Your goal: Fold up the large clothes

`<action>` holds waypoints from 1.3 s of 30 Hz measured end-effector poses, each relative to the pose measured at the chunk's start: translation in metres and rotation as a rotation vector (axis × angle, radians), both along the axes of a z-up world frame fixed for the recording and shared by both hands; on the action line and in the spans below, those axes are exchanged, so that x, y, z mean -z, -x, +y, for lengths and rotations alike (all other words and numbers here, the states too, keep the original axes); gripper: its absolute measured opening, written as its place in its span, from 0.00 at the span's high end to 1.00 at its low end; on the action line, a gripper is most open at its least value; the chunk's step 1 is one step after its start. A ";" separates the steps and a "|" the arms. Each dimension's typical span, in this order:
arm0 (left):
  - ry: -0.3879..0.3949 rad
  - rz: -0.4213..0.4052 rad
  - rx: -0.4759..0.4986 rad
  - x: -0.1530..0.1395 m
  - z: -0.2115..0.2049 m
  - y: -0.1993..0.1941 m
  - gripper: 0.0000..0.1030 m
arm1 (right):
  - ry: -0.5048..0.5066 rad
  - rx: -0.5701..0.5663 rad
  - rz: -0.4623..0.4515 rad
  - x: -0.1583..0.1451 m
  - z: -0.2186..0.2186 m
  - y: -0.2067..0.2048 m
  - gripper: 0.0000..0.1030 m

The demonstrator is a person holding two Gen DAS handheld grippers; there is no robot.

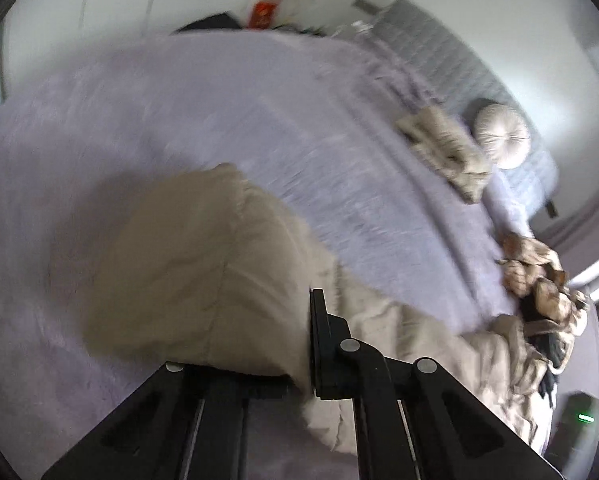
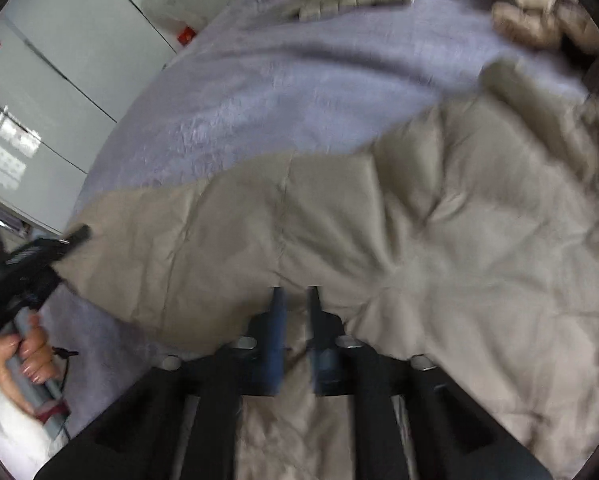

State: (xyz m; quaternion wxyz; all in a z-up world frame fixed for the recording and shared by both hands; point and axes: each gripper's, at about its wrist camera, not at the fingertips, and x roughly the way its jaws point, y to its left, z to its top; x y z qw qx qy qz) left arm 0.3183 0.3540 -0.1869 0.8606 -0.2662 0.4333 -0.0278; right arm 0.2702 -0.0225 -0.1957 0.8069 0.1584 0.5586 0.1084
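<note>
- Beige padded coat (image 2: 379, 240) spread across lilac bed (image 2: 259, 92), hem edge nearest
- Right gripper (image 2: 295, 300) pinching the near edge, fabric between the closed-up jaws
- Left gripper (image 2: 75, 236) clamped on the coat's left corner
- Step judged: first fold just gripped
- Next: lifting both edges together, carrying evenly over the body

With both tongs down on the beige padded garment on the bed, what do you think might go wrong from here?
1. The right tongs seem to pinch only the garment's near edge, so the thick padding may slip out when lifted.
2. The left tongs grip the far corner; uneven pulling could skew the fold.
3. The garment's far end lies bunched against a heap of clothes, which might snag or get dragged along.
</note>
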 end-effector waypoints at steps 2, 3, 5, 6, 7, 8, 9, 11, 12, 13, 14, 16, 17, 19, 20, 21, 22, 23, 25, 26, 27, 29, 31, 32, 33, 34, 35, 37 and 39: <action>-0.004 -0.047 0.045 -0.019 -0.010 0.005 0.90 | -0.031 -0.003 0.040 0.020 0.007 -0.003 0.92; -0.004 -0.064 0.067 -0.027 -0.015 0.007 0.90 | -0.021 -0.010 0.044 0.026 0.011 -0.001 0.92; 0.001 -0.103 0.132 -0.046 -0.034 0.010 0.90 | 0.019 -0.029 0.043 0.038 0.019 -0.002 0.92; 0.005 -0.120 0.166 -0.054 -0.046 0.010 0.90 | 0.034 -0.041 0.045 0.044 0.022 -0.004 0.92; 0.012 -0.136 0.204 -0.062 -0.061 0.010 0.90 | 0.031 -0.045 0.049 0.048 0.022 -0.006 0.92; 0.020 -0.154 0.240 -0.070 -0.077 0.011 0.90 | 0.012 -0.040 0.055 0.049 0.019 -0.007 0.92; 0.025 -0.166 0.265 -0.076 -0.091 0.011 0.90 | -0.031 -0.026 0.067 0.048 0.014 -0.007 0.92; 0.035 -0.191 0.346 -0.088 -0.131 0.010 0.90 | -0.126 0.005 0.087 0.041 -0.004 -0.002 0.92; 0.036 -0.199 0.375 -0.094 -0.144 0.018 0.90 | -0.147 0.011 0.082 0.037 -0.011 0.002 0.92; 0.031 -0.208 0.417 -0.100 -0.167 0.018 0.90 | -0.157 0.016 0.073 0.030 -0.021 0.009 0.92; 0.017 -0.217 0.459 -0.102 -0.191 0.021 0.90 | -0.151 0.025 0.064 0.024 -0.031 0.015 0.92; -0.002 -0.228 0.528 -0.106 -0.233 0.031 0.90 | -0.152 0.071 0.046 0.010 -0.063 0.035 0.92; -0.016 -0.241 0.572 -0.106 -0.261 0.036 0.90 | -0.149 0.107 0.038 0.004 -0.083 0.047 0.92; -0.066 -0.249 0.651 -0.103 -0.308 0.047 0.90 | -0.109 0.180 0.032 -0.005 -0.123 0.068 0.92; -0.099 -0.238 0.695 -0.096 -0.335 0.054 0.90 | -0.092 0.215 0.031 -0.007 -0.140 0.077 0.92; -0.120 -0.218 0.733 -0.087 -0.358 0.060 0.90 | -0.078 0.260 0.032 -0.010 -0.163 0.090 0.92; -0.143 -0.199 0.762 -0.077 -0.376 0.064 0.90 | -0.067 0.300 0.035 -0.012 -0.184 0.102 0.92; -0.168 -0.183 0.780 -0.066 -0.390 0.068 0.90 | -0.054 0.336 0.039 -0.013 -0.204 0.113 0.92; -0.250 -0.142 0.811 -0.038 -0.423 0.078 0.90 | -0.034 0.385 0.051 -0.014 -0.234 0.132 0.92; -0.285 -0.118 0.823 -0.027 -0.433 0.082 0.90 | -0.028 0.404 0.060 -0.012 -0.248 0.139 0.92; -0.320 -0.094 0.839 -0.016 -0.445 0.087 0.90 | -0.027 0.418 0.066 -0.011 -0.258 0.146 0.92; -0.383 -0.061 0.853 0.002 -0.456 0.098 0.90 | -0.032 0.442 0.080 -0.007 -0.274 0.153 0.92; -0.422 -0.051 0.857 0.010 -0.465 0.101 0.85 | -0.046 0.449 0.086 -0.006 -0.283 0.157 0.92; -0.432 -0.045 0.859 0.011 -0.464 0.103 0.55 | -0.054 0.448 0.087 -0.004 -0.286 0.157 0.92; -0.432 -0.046 0.852 0.011 -0.461 0.105 0.22 | -0.060 0.449 0.087 -0.005 -0.289 0.155 0.92; -0.430 -0.075 0.828 0.006 -0.457 0.108 0.16 | -0.067 0.450 0.087 -0.004 -0.290 0.153 0.92; -0.435 -0.103 0.814 0.001 -0.458 0.110 0.16 | -0.072 0.452 0.088 -0.005 -0.291 0.151 0.92; -0.449 -0.095 0.822 -0.005 -0.459 0.109 0.16 | -0.064 0.453 0.093 -0.010 -0.293 0.149 0.92; -0.438 -0.096 0.820 -0.017 -0.448 0.109 0.16 | -0.029 0.448 0.087 -0.017 -0.293 0.148 0.88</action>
